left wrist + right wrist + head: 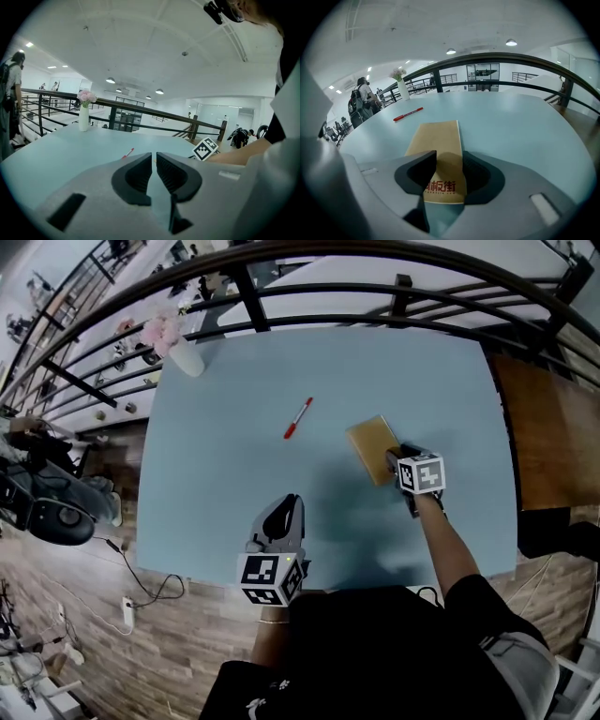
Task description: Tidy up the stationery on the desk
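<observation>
**A:** What stands farthest left on the worktop (216, 484)?

**B:** A white vase (187, 357) of pink flowers, by the far-left corner.

**A:** And the left claw (153, 161)?

**B:** It is near the front edge, jaws almost together with nothing between them.

**A:** Then?

**B:** The red pen (298, 417) lies alone, mid-worktop. Right of it, well apart, the tan booklet (438, 140) lies on the worktop. The right claw (449, 157) is clamped across the booklet's near end.
</observation>
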A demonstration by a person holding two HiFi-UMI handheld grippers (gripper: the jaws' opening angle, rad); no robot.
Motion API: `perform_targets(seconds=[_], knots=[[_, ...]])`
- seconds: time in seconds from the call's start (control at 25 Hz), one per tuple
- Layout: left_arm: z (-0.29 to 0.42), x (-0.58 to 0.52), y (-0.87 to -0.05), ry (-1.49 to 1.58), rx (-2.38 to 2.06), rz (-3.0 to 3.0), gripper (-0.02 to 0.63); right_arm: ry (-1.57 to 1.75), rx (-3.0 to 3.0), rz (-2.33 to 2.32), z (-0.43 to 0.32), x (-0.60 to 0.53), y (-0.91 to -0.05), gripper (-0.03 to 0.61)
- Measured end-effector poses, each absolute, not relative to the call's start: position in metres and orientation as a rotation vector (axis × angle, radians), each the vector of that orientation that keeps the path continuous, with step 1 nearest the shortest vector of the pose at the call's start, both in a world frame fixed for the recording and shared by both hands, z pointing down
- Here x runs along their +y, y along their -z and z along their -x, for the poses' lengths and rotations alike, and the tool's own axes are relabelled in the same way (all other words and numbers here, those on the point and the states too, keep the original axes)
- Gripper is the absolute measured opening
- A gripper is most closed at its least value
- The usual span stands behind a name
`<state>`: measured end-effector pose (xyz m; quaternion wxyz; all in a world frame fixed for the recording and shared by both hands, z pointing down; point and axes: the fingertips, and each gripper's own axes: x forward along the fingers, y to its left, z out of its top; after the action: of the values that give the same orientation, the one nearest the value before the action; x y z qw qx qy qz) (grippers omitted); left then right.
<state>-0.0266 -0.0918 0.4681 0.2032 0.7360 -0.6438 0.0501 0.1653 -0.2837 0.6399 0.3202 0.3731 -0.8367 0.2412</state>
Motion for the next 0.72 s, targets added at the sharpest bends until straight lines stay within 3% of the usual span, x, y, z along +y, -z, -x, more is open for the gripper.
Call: perform_targets(seconds=[0.72], knots=[[0.048,-0.09,-0.484,-0.163,-1.701,-2.094,0.034,-0.717,-2.154,-1.098,-0.136,-0.236,-0.638,0.184]])
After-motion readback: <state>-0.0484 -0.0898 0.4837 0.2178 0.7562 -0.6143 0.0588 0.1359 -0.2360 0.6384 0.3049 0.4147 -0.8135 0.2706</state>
